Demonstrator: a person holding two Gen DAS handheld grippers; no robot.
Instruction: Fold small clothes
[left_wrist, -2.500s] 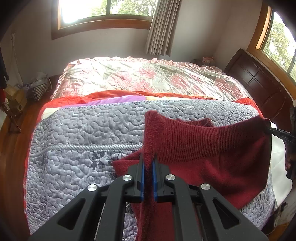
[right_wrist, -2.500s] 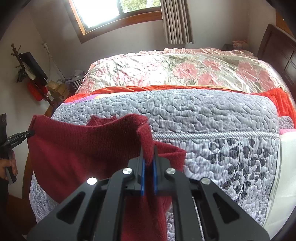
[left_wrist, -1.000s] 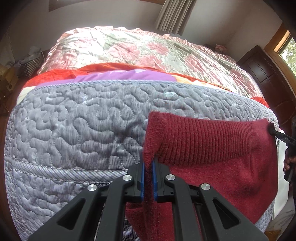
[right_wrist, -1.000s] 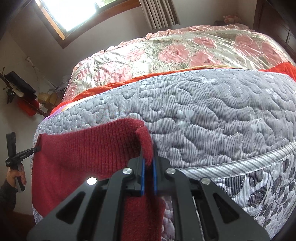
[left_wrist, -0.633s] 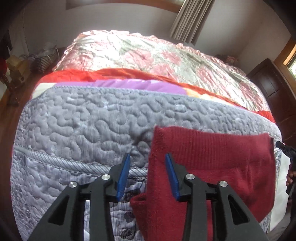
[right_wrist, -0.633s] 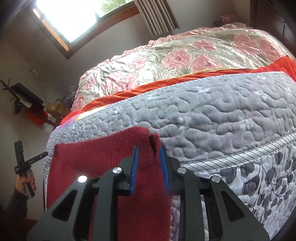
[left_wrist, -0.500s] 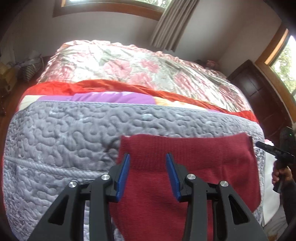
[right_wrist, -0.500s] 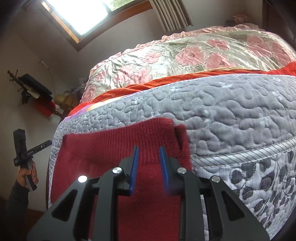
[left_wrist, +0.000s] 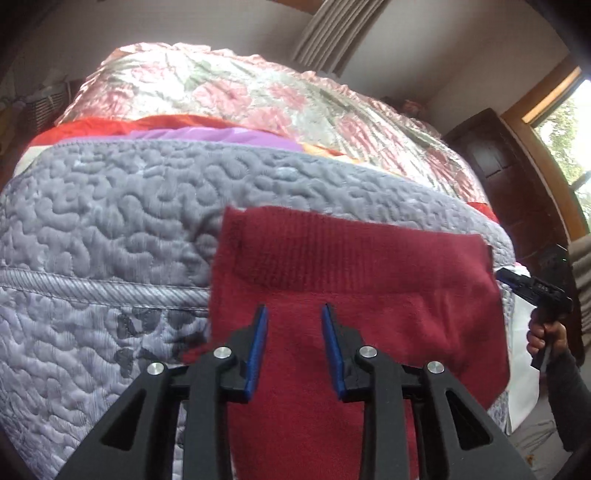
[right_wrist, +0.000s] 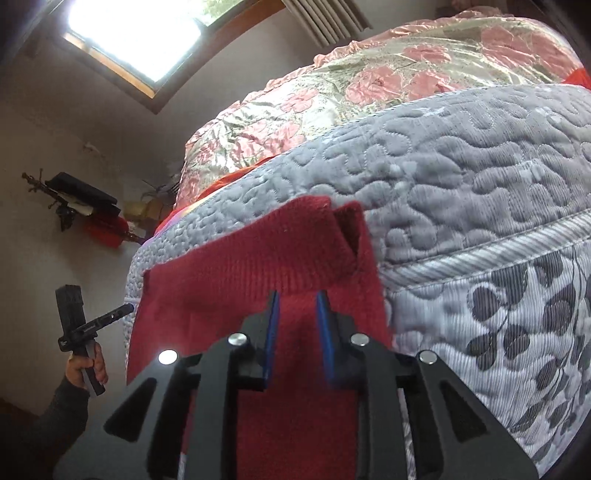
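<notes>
A dark red knitted garment (left_wrist: 354, 280) lies flat on the grey quilted bedspread (left_wrist: 110, 221) near the bed's front edge, its ribbed band at the far side. My left gripper (left_wrist: 293, 312) hovers open over its near left part, nothing between the fingers. In the right wrist view the same garment (right_wrist: 258, 266) shows a small turned-up corner at its far right. My right gripper (right_wrist: 295, 299) is open above the garment's right part. Each view catches the other gripper held in a hand at the garment's far side edge: the right gripper (left_wrist: 532, 286) and the left gripper (right_wrist: 92, 325).
Beyond the grey quilt lie a red and purple blanket (left_wrist: 177, 129) and a pink floral cover (left_wrist: 258, 92). A dark wooden headboard (left_wrist: 517, 173) stands at the right. A coat stand (right_wrist: 74, 206) is by the left wall. The bed's front edge drops away below the garment.
Both grippers held the garment's top corners in the air, carried it over the quilt and laid it down. They then let go, opened and drew back slightly.
</notes>
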